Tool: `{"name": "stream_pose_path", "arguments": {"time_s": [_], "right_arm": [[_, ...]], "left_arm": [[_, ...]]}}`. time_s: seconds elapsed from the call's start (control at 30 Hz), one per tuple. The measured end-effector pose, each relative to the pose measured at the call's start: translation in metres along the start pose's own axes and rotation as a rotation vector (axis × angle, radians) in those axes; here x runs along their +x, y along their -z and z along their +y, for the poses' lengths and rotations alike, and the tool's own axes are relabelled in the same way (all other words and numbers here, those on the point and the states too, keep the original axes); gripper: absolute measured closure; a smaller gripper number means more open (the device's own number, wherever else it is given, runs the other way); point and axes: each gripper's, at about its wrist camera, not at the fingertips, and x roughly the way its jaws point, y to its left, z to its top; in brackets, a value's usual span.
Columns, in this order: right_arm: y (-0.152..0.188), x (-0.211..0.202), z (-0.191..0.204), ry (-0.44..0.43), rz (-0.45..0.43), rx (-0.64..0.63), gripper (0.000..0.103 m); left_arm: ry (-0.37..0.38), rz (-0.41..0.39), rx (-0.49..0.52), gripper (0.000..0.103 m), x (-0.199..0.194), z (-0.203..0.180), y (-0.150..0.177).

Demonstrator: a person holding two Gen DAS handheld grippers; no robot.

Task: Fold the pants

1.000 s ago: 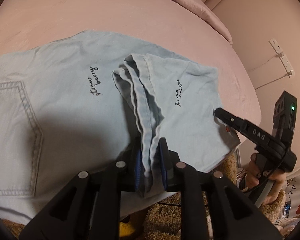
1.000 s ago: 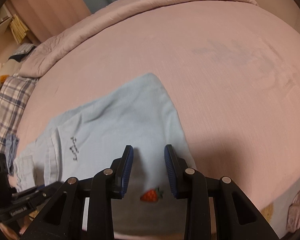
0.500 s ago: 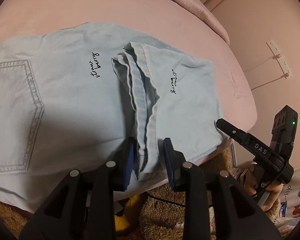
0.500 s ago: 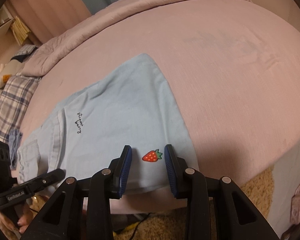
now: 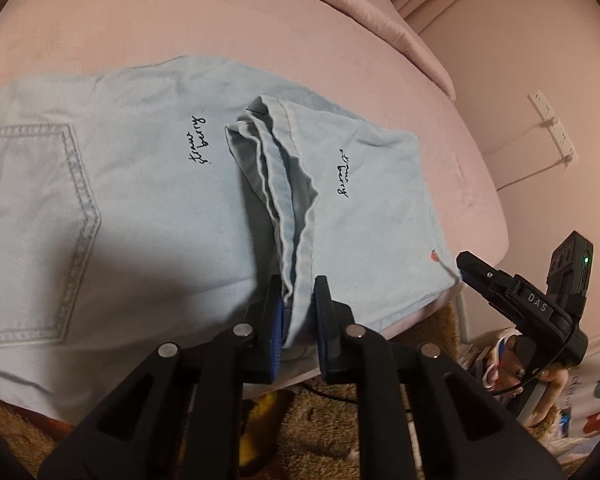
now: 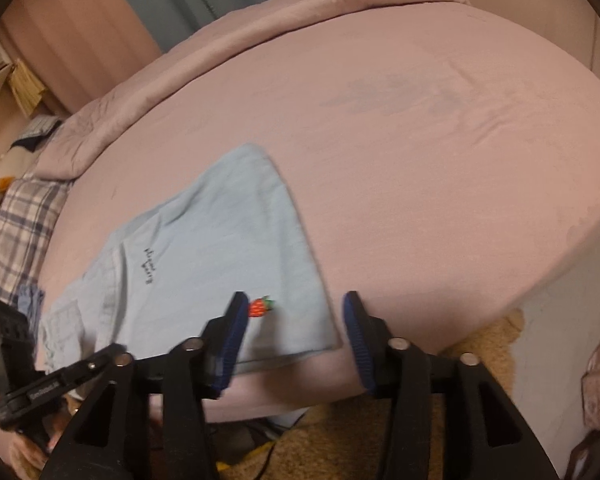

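Observation:
Light blue denim pants [image 5: 140, 200] lie flat on the pink bed [image 5: 180, 12], one leg folded over with its bunched hem running toward me. My left gripper [image 5: 299, 320] is closing, and its blue pads pinch that hem fold at the bed's near edge. In the right wrist view the folded leg [image 6: 220, 248] shows a red strawberry patch [image 6: 260, 306] near its corner. My right gripper [image 6: 294, 332] is opening. Its jaws stand wide over that corner without pressing it. The right gripper [image 5: 500, 288] also shows in the left view, just off the pants' corner.
A rolled pink quilt [image 6: 260, 28] lines the far side of the bed, with a plaid pillow [image 6: 16, 232] at the left. A brown shaggy rug [image 5: 320, 420] with a cable lies below the edge. A power strip [image 5: 552, 124] hangs on the wall.
The left jaws widened around the hem fold, then closed on it again. The right gripper drew back toward the bed's edge and its jaws spread wide.

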Motion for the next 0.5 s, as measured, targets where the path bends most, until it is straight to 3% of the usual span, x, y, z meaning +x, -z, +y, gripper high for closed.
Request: {"name": "stream_pose_path", "arguments": {"time_s": [0.2, 0.3, 0.37, 0.5], "right_arm": [[0.008, 0.018, 0.001, -0.050, 0.067, 0.015, 0.051], [0.007, 0.012, 0.008, -0.051, 0.048, -0.013, 0.062], [0.006, 0.012, 0.010, -0.034, 0.037, -0.029, 0.068], [0.008, 0.020, 0.008, -0.016, 0.056, -0.022, 0.068]], "left_arm": [[-0.038, -0.011, 0.007, 0.089, 0.001, -0.003, -0.004], [-0.054, -0.033, 0.015, 0.089, -0.004, -0.001, -0.007], [-0.035, -0.002, -0.004, 0.089, 0.003, 0.004, -0.007], [-0.044, 0.002, 0.003, 0.088, 0.007, 0.004, -0.005]]}}
